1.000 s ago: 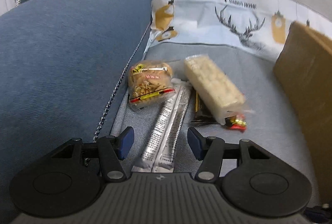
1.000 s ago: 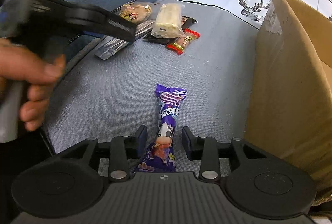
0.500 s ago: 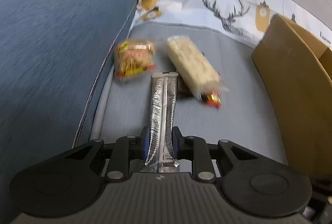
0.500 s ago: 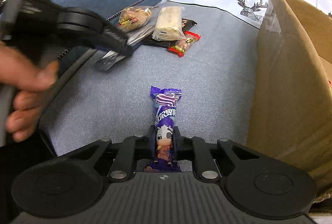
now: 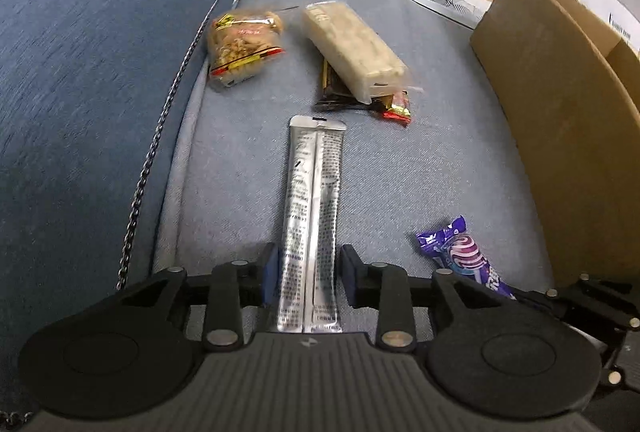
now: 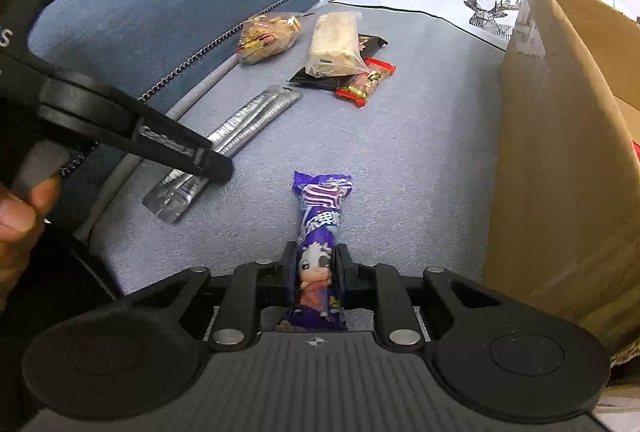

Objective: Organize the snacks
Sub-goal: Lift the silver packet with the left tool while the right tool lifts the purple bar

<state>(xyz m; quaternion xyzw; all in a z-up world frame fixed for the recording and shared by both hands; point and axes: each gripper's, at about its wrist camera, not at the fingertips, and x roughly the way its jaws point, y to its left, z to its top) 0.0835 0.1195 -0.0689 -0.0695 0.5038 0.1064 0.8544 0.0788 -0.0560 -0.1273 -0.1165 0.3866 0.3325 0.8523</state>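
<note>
A long silver sachet (image 5: 314, 191) lies on the grey sofa seat (image 5: 420, 171), its near end between the jaws of my left gripper (image 5: 308, 272). Those jaws are opening and the pads stand just off its edges. In the right wrist view the same sachet (image 6: 248, 119) runs under the left gripper's black finger (image 6: 180, 147). My right gripper (image 6: 316, 272) has its pads against a purple cartoon-cow candy bar (image 6: 322, 207), which rests on the seat; its jaws are easing open. That purple bar (image 5: 460, 252) also shows at lower right in the left wrist view.
Farther back lie a peanut bag (image 5: 244, 43), a pale bar (image 5: 352, 47) on a dark wrapper (image 5: 334, 91), and a red candy (image 5: 396, 107). A cardboard box (image 5: 540, 111) stands at the right. The blue sofa arm (image 5: 80, 71) rises left. A hand (image 6: 16, 216) grips the left tool.
Both grippers shut on their snacks half a second ago, then widened slightly. The left one drew the silver sachet back from the pile. The right gripper stayed in place.
</note>
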